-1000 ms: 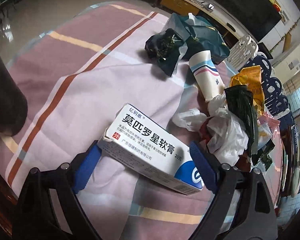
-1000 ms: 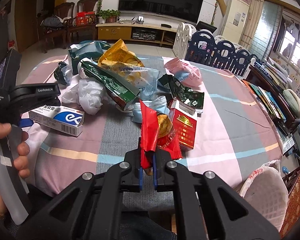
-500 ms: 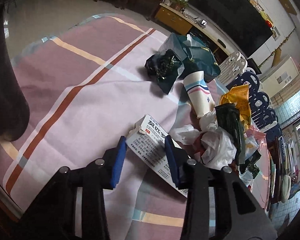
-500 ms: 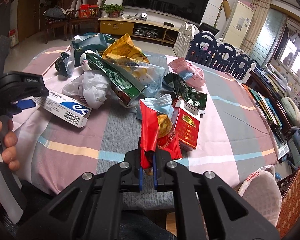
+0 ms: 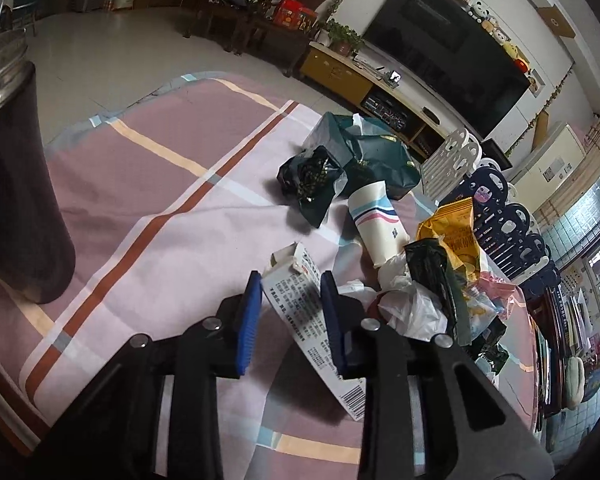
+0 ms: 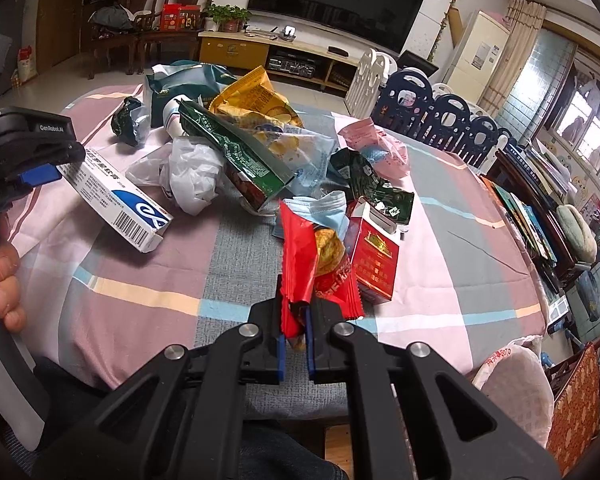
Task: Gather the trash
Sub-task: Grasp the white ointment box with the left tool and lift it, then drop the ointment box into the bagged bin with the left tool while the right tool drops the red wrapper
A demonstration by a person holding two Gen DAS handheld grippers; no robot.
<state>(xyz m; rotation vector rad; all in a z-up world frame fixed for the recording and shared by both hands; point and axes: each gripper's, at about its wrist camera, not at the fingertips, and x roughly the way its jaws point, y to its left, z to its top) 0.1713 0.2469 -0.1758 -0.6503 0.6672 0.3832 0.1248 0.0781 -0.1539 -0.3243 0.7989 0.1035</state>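
While the left hand-held gripper (image 5: 288, 312), jaws just closing, clamps the box (image 5: 304, 304) tilted above the tabletop (image 5: 148, 200), the right hand-held gripper (image 6: 294, 344) pinches a red wrapper (image 6: 300, 256) (trash pile behind).

The left gripper (image 5: 290, 312) was closing its jaws from wide apart onto the white ointment box (image 5: 300, 300), which lay flat on the tablecloth (image 5: 148, 184) a second earlier. The box was turned on edge, clamped at one end, and its barcoded end was lifted clear.
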